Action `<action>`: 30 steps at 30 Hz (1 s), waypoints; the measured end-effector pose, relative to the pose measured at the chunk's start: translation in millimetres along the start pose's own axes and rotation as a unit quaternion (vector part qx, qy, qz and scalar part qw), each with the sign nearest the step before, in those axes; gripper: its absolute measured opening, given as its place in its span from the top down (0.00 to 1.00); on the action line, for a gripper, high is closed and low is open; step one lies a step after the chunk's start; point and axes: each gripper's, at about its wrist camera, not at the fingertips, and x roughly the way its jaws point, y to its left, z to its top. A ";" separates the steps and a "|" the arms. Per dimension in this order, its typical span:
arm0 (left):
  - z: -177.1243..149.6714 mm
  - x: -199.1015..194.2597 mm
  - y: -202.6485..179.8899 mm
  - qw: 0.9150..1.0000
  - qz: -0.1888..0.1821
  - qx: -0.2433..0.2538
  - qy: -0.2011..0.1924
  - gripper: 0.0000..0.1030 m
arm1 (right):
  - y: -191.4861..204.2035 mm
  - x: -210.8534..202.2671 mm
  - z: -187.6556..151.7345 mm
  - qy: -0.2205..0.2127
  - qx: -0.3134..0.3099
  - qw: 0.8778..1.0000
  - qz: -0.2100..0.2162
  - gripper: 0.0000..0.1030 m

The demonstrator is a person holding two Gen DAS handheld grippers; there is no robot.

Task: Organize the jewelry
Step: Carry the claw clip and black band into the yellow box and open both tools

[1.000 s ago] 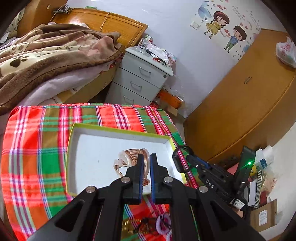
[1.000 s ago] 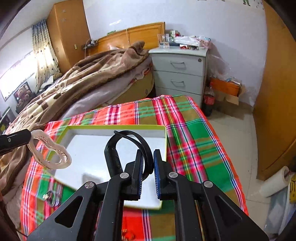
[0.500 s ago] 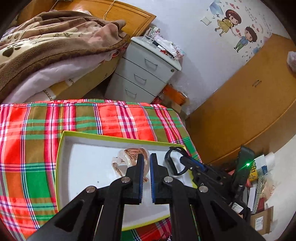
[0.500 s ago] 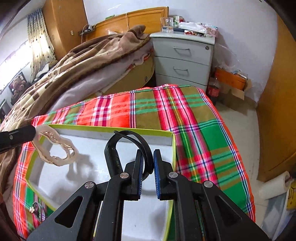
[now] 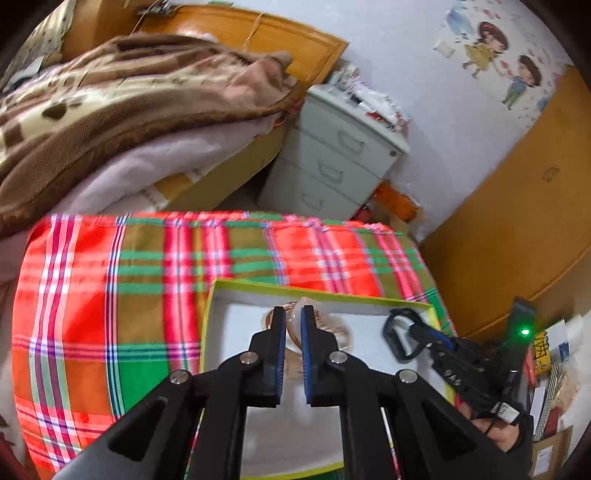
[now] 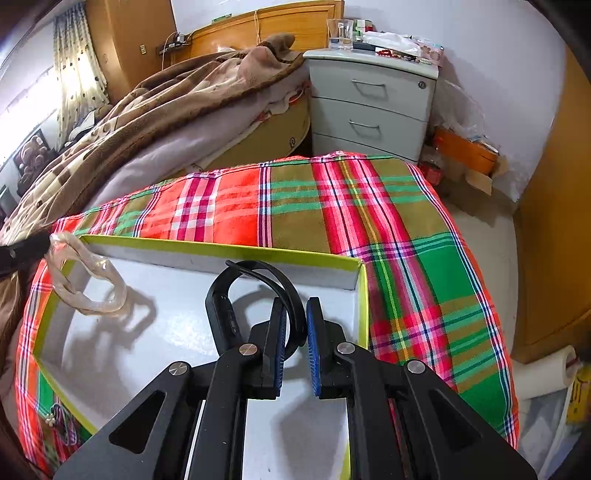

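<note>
Over white tray (image 6: 229, 254) — both grippers, jewelry-laden

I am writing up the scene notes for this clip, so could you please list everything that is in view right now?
box: one, white inside with yellow-green rim, on the plaid cloth
plaid cloth: one, red, green and tan, over the work surface
black band: one, black, held over the box
pink bracelet: one, translucent pinkish, held over the box's left rim
small trinket: one, beaded, on the cloth left of the box
blanket: one, brown patterned, on the bed
drawer unit: one, grey, cluttered top, beside the bed
glass: one, clear, on the drawer unit
paper roll: one, white, on the floor
left claw: shut on the pink bracelet
right claw: shut on the black band
</note>
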 end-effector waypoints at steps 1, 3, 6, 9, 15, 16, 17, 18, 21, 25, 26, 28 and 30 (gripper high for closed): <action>-1.5 4.1 2.6 1.000 -0.001 -0.003 0.006 0.92 | 0.4 0.7 0.0 0.000 -0.002 1.000 -0.001 0.89; -4.8 11.1 6.1 1.000 0.004 -0.011 0.012 0.92 | 1.1 1.1 0.6 0.001 -0.003 1.000 -0.002 0.89; -8.8 16.4 3.8 1.000 -0.001 -0.009 0.018 0.92 | 1.9 3.5 1.7 0.002 -0.003 1.000 -0.004 0.89; -11.7 20.1 1.9 1.000 -0.001 -0.008 0.025 0.92 | 1.2 6.3 2.8 0.003 -0.002 1.000 -0.005 0.89; -13.4 19.7 4.2 1.000 0.001 -0.015 0.028 0.92 | 2.1 10.0 4.1 0.004 -0.010 1.000 -0.014 0.88; -13.6 19.8 4.4 0.999 0.000 -0.014 0.029 0.92 | 2.0 9.4 4.1 0.000 -0.010 1.000 -0.012 0.87; -13.9 19.4 3.8 0.999 0.001 -0.012 0.030 0.92 | 2.3 8.5 4.0 -0.003 -0.011 1.000 -0.010 0.84; -14.2 18.6 3.7 1.000 0.004 -0.010 0.029 0.92 | 2.4 8.0 4.5 -0.005 -0.011 1.000 -0.011 0.84; -14.3 16.6 2.8 1.000 0.006 -0.010 0.029 0.90 | 5.2 5.7 3.5 -0.009 -0.014 1.000 -0.016 0.82; -15.9 10.6 1.6 1.000 0.007 -0.007 0.025 0.77 | 5.1 -2.8 3.0 -0.022 -0.011 1.000 -0.012 0.80; -16.7 8.4 1.4 1.000 0.009 -0.005 0.024 0.76 | 4.5 -6.3 2.7 -0.028 -0.008 1.000 -0.009 0.80; -18.5 3.0 0.5 1.000 0.013 -0.002 0.020 0.75 | 4.3 -14.5 1.5 -0.036 -0.004 0.999 -0.007 0.79; -22.1 -5.0 -2.1 1.000 0.014 0.011 0.015 0.70 | 3.1 -27.4 -2.0 -0.051 -0.002 0.999 0.002 0.71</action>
